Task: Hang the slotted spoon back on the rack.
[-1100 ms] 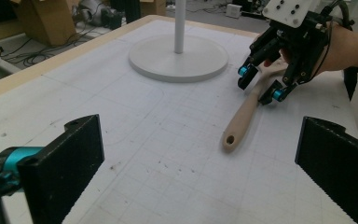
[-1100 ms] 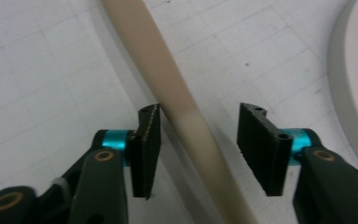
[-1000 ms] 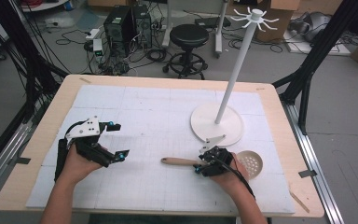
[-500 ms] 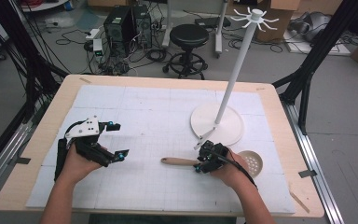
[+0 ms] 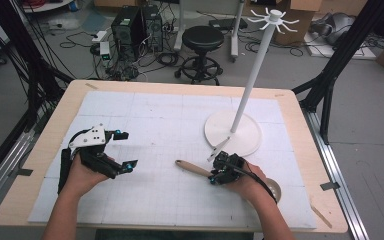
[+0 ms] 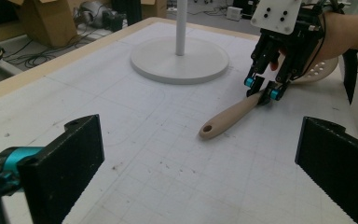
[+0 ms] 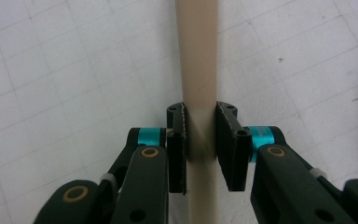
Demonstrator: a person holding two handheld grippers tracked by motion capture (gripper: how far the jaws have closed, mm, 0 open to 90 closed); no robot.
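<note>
The right gripper (image 7: 200,140) has its two black ribbed jaws pressed on either side of a smooth, pale wooden handle, clamped on the spoon (image 5: 195,168) about midway along. In the right gripper view the handle runs straight up between the pads, round in section and matte; its bowl end is cut off below the frame. From the left gripper view the same gripper (image 6: 263,91) points down at the handle, teal collars at the jaw roots, a grey plate on top. The handle's free end is rounded with a small hanging hole. The bowl (image 6: 324,70), shallow, cream and pierced with small holes, is mostly hidden behind the right hand (image 5: 245,182); in the high view just a curved edge of it shows past the wrist.

The spoon lies flat on the near right part of the mat (image 5: 170,130), a white sheet ruled in a faint grid, with a few dark specks. Just beyond it stands the rack (image 5: 252,85): a flat round white base, a slim white pole, and a crown of thin hooks at the top.

On the near left, the left gripper (image 5: 122,150) is held above the mat with its jaws wide apart and nothing between them; its blocky black pads (image 6: 67,163) are finely ridged. The left hand (image 5: 82,175) grips it from behind.

The table (image 5: 300,130) under the mat is light plywood.
</note>
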